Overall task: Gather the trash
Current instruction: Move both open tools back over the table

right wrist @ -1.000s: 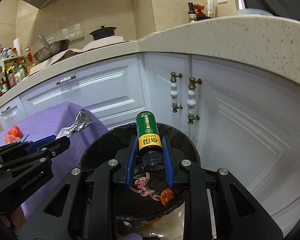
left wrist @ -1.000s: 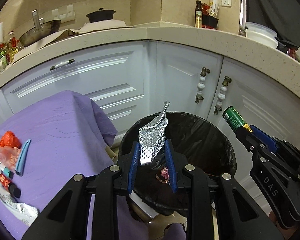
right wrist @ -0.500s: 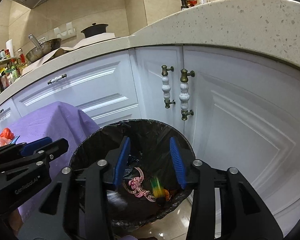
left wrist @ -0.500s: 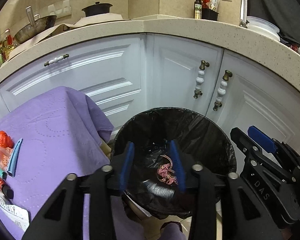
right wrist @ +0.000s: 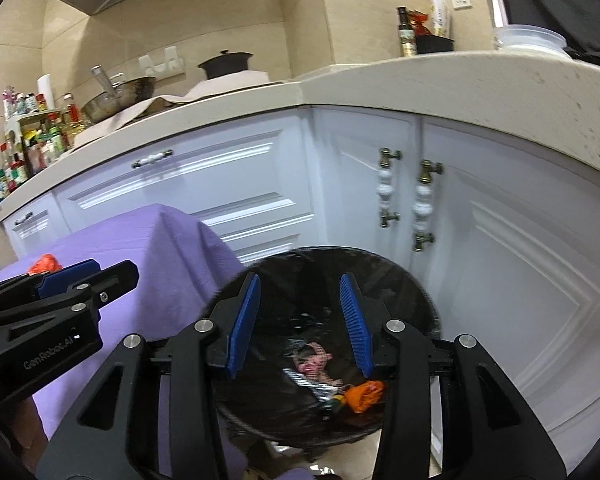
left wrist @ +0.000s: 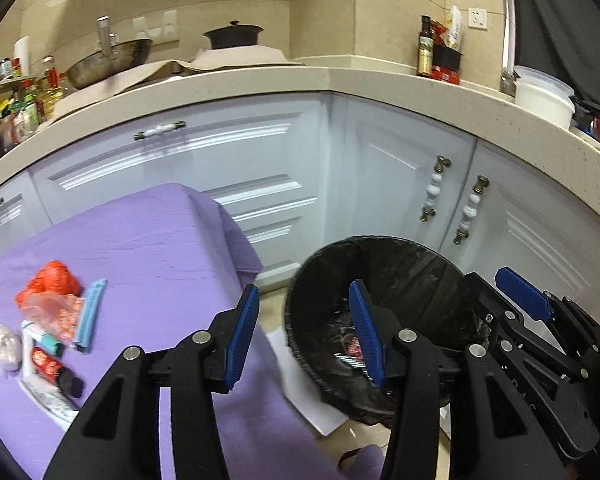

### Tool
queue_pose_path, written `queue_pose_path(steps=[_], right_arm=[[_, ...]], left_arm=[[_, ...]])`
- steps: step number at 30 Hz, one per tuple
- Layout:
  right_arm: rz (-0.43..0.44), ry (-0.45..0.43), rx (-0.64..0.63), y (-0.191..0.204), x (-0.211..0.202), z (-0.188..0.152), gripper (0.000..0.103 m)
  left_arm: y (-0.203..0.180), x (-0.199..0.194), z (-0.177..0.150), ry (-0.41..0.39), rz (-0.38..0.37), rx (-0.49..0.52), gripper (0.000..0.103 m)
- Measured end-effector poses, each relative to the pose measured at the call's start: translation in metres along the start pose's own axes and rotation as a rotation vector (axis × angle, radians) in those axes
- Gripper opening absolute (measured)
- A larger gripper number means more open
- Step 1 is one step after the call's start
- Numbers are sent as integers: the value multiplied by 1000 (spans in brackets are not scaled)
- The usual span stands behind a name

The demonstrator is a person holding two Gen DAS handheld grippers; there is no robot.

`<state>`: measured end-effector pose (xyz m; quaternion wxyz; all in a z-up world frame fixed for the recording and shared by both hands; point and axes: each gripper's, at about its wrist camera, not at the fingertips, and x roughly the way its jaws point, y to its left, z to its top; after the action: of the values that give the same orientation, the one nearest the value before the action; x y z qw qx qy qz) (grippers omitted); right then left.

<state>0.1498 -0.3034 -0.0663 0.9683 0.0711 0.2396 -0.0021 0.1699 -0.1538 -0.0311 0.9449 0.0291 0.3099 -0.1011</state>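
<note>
While both hover spread wide — left hand-held gripper, right hand-held gripper — neither grips anything.

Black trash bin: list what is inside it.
Inside the black trash bin, right wrist view: a pink checked ribbon, an orange wad, something shiny silver. The right gripper hides parts; anything beneath is hidden.

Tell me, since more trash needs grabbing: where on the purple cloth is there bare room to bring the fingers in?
The purple cloth lies bare from the trash pile across to its corner beside the trash bin. The left edge is crowded with wrappers and tubes lying close together.
</note>
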Motion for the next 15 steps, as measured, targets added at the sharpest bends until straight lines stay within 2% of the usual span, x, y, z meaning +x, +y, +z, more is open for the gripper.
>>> queue_pose_path(steps=[15], right_arm=[[202, 35, -93, 112, -11, -8, 41]], left_arm=[[101, -39, -26, -17, 170, -100, 50]])
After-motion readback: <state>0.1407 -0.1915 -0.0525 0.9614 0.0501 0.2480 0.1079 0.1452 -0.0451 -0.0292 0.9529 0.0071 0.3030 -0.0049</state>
